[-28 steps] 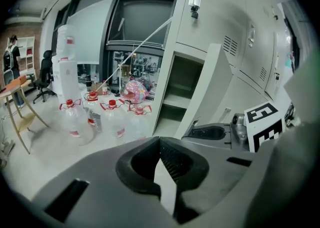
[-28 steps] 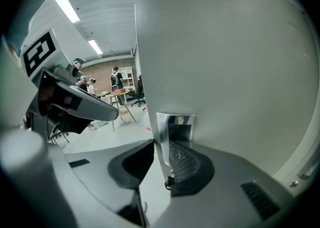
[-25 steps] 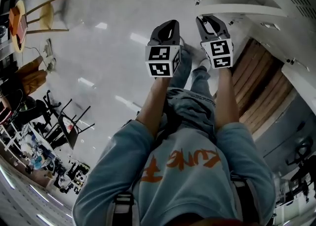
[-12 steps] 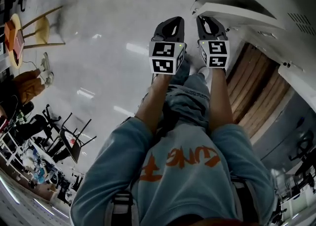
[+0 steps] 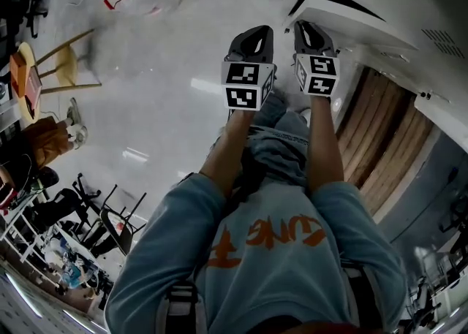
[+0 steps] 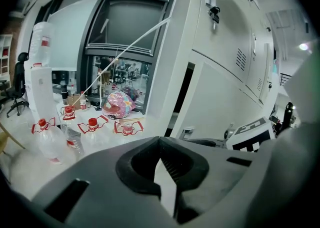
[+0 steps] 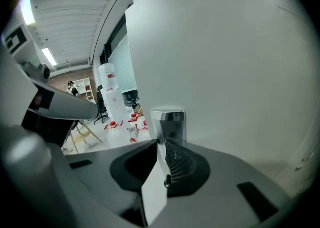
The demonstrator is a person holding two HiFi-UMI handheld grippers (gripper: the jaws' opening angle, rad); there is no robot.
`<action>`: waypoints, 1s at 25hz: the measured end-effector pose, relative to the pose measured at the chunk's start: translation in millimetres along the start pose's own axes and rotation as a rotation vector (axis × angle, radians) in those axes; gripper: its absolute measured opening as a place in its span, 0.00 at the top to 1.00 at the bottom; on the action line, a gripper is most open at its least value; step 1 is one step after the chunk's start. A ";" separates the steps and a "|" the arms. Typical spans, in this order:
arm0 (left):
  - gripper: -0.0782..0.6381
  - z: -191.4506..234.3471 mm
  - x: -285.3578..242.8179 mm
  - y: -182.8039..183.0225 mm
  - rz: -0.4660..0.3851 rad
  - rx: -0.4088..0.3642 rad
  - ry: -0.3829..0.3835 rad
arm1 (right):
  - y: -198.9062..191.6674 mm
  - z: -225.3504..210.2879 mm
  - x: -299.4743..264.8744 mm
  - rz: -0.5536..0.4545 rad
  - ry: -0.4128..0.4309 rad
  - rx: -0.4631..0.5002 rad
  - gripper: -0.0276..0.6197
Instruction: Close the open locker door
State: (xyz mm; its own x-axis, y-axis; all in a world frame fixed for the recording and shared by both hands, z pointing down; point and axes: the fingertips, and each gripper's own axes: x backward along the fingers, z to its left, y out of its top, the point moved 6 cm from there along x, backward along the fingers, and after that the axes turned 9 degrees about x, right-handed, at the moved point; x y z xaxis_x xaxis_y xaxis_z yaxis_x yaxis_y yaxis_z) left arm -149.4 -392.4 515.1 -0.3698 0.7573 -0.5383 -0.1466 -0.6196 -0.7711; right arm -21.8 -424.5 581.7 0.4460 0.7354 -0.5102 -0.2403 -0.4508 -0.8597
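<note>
The white locker door [image 5: 351, 18] stands open at the upper right of the head view and fills the right gripper view [image 7: 225, 62]. A chrome latch [image 7: 169, 122] sticks out of the door. My right gripper [image 7: 161, 144] is up against it, jaws closing, with the latch at the fingertips and partly between them; no firm press shows. In the head view the right gripper [image 5: 303, 27] reaches the door's edge. My left gripper [image 5: 252, 33] hangs beside it over the floor, its jaws [image 6: 160, 142] shut on nothing. The left gripper view shows the dark gap beside the open door [image 6: 220, 107].
Closed lockers [image 6: 230, 32] rise above the open one, a key [image 6: 214, 12] in one lock. Several water bottles [image 6: 50, 142] and a water dispenser [image 6: 42, 72] stand to the left. A stool [image 5: 62, 25], chairs [image 5: 110, 215] and a slatted wooden panel [image 5: 380, 135] lie around.
Both grippers have moved forward toward the locker, and the right one has come up to the door's edge. The bottles on the floor have come into the head view.
</note>
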 end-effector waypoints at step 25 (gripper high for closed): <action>0.86 6.8 -20.4 56.8 -0.043 -0.027 -0.065 | 34.1 -21.6 -23.1 0.085 -0.143 -0.120 0.86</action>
State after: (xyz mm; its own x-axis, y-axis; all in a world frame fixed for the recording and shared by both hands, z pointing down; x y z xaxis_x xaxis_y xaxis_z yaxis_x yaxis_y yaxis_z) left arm -156.5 -444.5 484.6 -0.4227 0.7678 -0.4815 -0.1395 -0.5801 -0.8025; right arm -21.6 -467.8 564.8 0.2991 0.7525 -0.5867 -0.1635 -0.5654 -0.8085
